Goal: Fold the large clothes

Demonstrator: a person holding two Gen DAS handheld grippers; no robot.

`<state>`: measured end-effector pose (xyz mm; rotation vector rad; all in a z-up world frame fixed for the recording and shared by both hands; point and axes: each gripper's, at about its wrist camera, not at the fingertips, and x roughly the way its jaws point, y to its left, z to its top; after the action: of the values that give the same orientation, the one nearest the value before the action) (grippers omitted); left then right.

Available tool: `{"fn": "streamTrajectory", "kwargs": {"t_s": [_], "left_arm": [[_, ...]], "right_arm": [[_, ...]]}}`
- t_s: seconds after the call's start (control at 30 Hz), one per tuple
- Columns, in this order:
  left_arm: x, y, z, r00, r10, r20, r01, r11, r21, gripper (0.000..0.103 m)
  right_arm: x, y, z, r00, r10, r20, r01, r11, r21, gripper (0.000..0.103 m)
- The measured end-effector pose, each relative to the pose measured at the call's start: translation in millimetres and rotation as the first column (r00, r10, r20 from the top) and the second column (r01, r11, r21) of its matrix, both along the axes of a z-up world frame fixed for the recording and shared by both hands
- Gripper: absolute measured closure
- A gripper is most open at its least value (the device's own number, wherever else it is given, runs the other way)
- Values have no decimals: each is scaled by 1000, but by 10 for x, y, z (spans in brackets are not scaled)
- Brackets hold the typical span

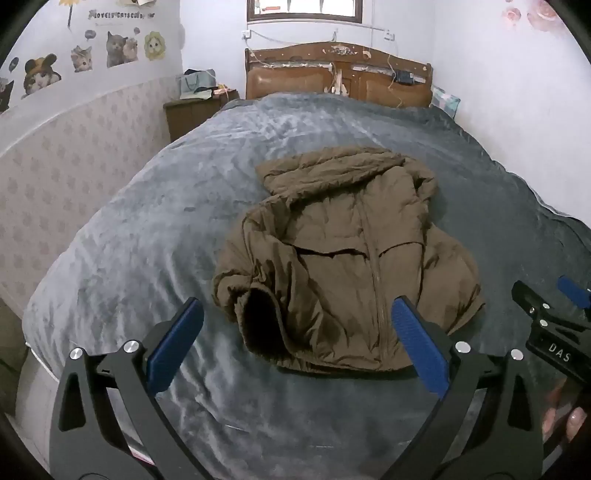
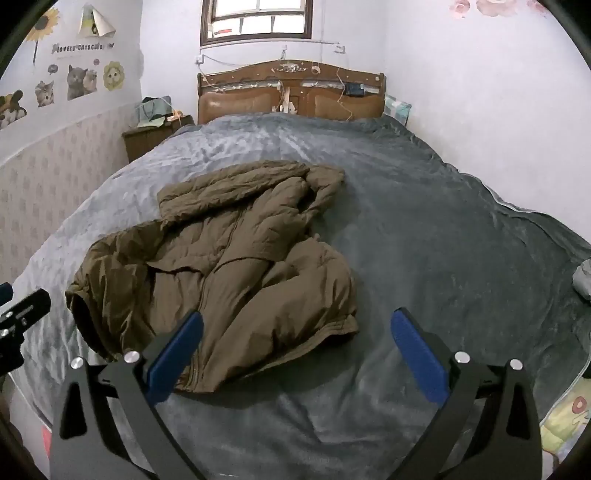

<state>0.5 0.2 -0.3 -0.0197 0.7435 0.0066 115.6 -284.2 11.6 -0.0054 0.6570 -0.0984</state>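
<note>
- Your left gripper [image 1: 295,325] hangs spread wide above the brown jacket's [image 1: 343,258] near hem.
- Your right gripper [image 2: 295,336] hangs spread wide, empty, just right of the jacket on the bed [image 2: 443,221].

Pretty dim, cool daylight coming from the window [image 2: 257,19] above the headboard [image 2: 291,92], which blows out white. Heavy fisheye bending toward the black corners, soft shadow under the jacket [image 1: 343,254], slight overall softness.
</note>
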Motion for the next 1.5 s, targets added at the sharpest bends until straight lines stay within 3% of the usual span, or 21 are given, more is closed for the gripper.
{"fn": "streamTrajectory", "kwargs": {"t_s": [1.5], "left_arm": [[1,-4,19,1000,18,0,-18,999,36,3]], "right_arm": [[41,-53,-26,1000,-19,-13,18,1000,-7,2]]}}
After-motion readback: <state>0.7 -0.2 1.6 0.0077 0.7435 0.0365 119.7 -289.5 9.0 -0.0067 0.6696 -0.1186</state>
